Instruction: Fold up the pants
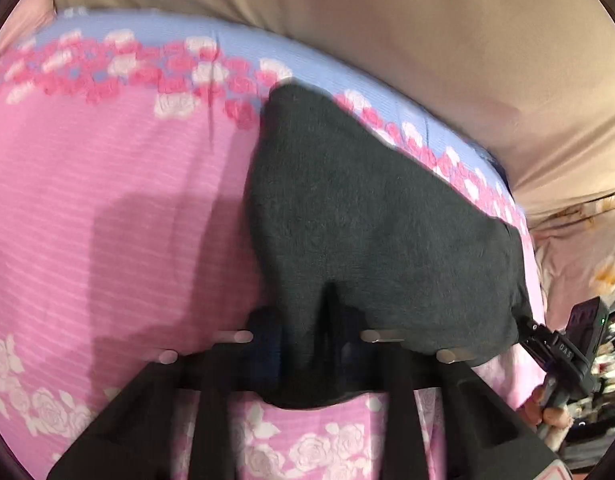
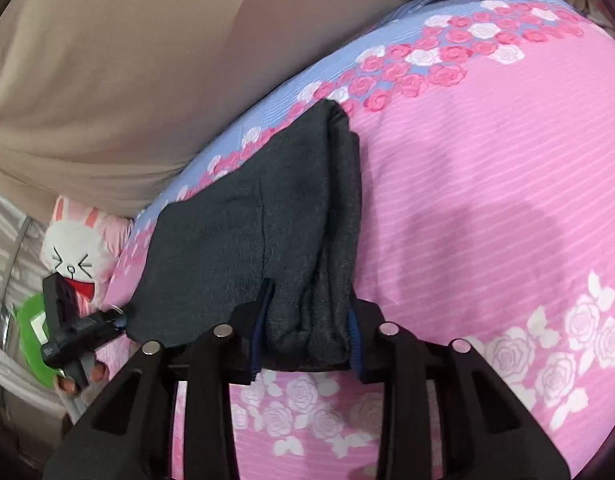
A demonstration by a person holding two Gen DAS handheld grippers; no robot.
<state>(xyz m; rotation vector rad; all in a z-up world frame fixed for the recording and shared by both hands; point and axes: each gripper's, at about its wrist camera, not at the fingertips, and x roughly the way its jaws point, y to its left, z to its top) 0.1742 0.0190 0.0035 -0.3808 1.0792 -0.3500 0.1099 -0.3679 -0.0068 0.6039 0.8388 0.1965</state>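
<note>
Both grippers, left gripper (image 1: 307, 344) and right gripper (image 2: 307, 340), clamp the pants' (image 2: 243, 240) near edge, so you can keep it taut near the bedspread's (image 2: 487, 200) edge.

**Little lettering to read**

Only one marking can be made out. In the left wrist view, the right claw (image 1: 525, 326) shows at the right edge, and on the dark body just behind its tips stand small pale letters that look like "DAS" (image 1: 564, 347); they are small and blurred, so the reading is uncertain. In the right wrist view, the left claw (image 2: 121, 320) shows at the left edge, and its black body carries a small pale label (image 2: 48, 351) behind the tips, too small to read. Beyond that claw, a plush rabbit (image 2: 73, 248) bears a drawn face, which is a picture, not text.
</note>
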